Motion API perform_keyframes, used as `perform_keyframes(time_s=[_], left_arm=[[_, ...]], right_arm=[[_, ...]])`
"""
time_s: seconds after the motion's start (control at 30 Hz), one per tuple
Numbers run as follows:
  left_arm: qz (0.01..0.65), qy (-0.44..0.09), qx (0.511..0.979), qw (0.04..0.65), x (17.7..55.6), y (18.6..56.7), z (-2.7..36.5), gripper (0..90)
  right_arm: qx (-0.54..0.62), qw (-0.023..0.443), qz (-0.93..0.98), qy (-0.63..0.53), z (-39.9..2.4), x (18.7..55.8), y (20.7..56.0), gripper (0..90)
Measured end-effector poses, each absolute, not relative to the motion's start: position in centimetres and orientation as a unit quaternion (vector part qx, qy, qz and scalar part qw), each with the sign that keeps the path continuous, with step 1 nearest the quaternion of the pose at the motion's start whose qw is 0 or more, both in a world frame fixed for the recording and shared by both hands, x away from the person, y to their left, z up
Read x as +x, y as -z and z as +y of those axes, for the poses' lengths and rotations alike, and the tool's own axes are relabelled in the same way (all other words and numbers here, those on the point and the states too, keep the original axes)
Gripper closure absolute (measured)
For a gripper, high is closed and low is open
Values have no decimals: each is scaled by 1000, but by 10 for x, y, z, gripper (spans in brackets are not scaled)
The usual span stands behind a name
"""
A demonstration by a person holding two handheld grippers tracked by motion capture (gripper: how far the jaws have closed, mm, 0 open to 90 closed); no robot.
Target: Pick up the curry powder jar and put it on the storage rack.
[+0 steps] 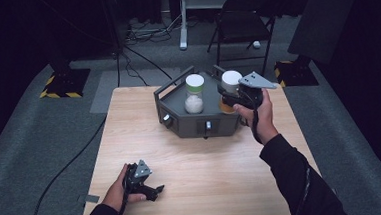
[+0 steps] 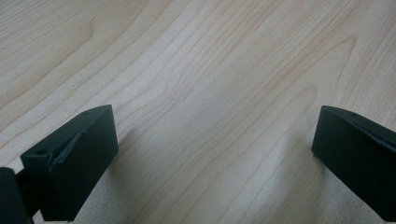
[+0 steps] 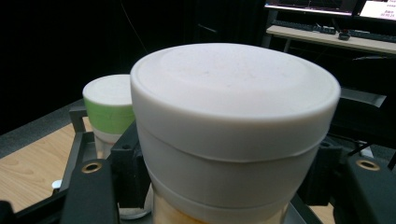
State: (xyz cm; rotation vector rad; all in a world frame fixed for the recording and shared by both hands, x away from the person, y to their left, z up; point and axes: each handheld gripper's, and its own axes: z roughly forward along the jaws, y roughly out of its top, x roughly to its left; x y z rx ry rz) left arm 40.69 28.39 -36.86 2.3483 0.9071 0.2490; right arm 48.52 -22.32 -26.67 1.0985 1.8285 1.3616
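surface: a wooden table (image 1: 203, 177) is seen on grey carpet, with a dark tray (image 1: 179, 120) at its far half.
room: kept dark; a folding chair (image 1: 245, 14) is placed behind the tray.
right gripper (image 1: 228, 96): held level at the tray's right side, clamped on the white-lidded jar (image 3: 233, 121).
left gripper (image 1: 151, 190): rested well short of the tray, jaws spread wide, nothing between.
green-banded jar (image 1: 194, 93): stood in the tray, left of the held jar.

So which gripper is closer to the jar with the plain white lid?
Right. The right gripper is shut on the white-lidded jar at the dark tray; the left gripper rests open on the table, well away.
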Motion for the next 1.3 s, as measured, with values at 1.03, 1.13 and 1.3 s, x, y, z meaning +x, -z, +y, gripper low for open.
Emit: perform_keyframes(time_s=[1.03,1.13,1.3], left_arm=[[341,-94,886,301,407,369,284,3],[341,-94,886,301,407,369,284,3],[339,-93,886,302,408,369,285,3]], right_arm=[[440,301,694,-484,-203,530,292,339],[439,308,694,-480,-200,529,296,339],[442,304,694,-480,-199,531,300,339]])
